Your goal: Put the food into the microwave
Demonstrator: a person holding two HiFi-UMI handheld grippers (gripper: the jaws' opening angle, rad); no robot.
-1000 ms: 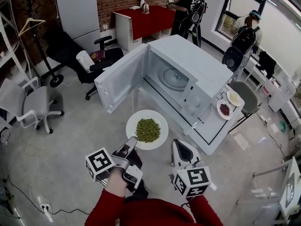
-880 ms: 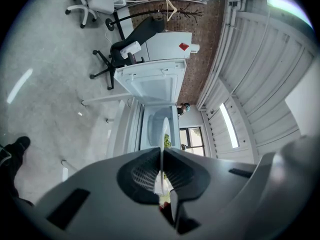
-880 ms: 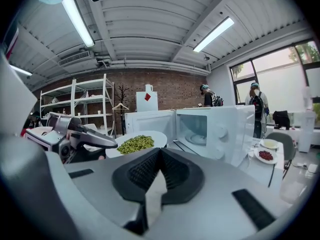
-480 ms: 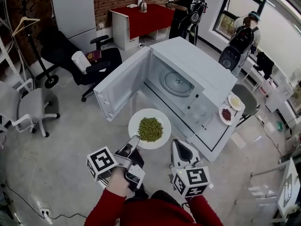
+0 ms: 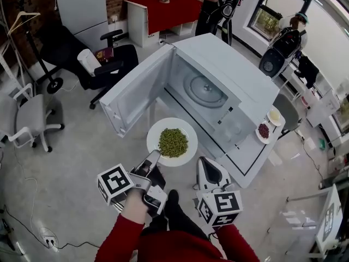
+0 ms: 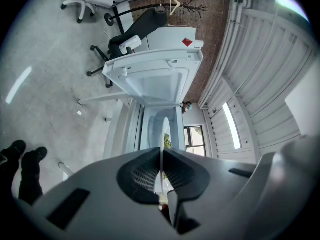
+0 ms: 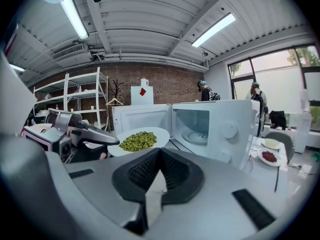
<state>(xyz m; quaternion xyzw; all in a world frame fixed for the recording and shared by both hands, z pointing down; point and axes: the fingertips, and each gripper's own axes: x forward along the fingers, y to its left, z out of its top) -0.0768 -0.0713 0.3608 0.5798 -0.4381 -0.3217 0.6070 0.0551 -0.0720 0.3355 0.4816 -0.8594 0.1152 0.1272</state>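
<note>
**A:** Whereabouts of the food [image 5: 173, 142]?

**B:** Heaped green on the plate [image 5: 157, 134], carried in the air just in front of the microwave [image 5: 240, 81], below its open cavity. Not yet inside.

**A:** Held how?

**B:** Pinched at the near rim by the left gripper [image 5: 154, 158], jaws nearly together on that thin edge. Nothing in the right gripper [image 5: 208, 168]: jaws pressed together, farther out from the microwave than the plate and apart from it.

**A:** Worries?

**B:** Gripped by one edge only, so likely to droop or twist on the way in and spill food in front of the microwave. Could also clip the cavity's lower lip if brought in too low. Could knock the door [image 5: 133, 100] too, swung wide at the microwave's left.

**A:** Remedy?

**B:** Probably: keep level, lift above the lip, aim for the turntable [image 5: 204, 91] inside the microwave.
</note>
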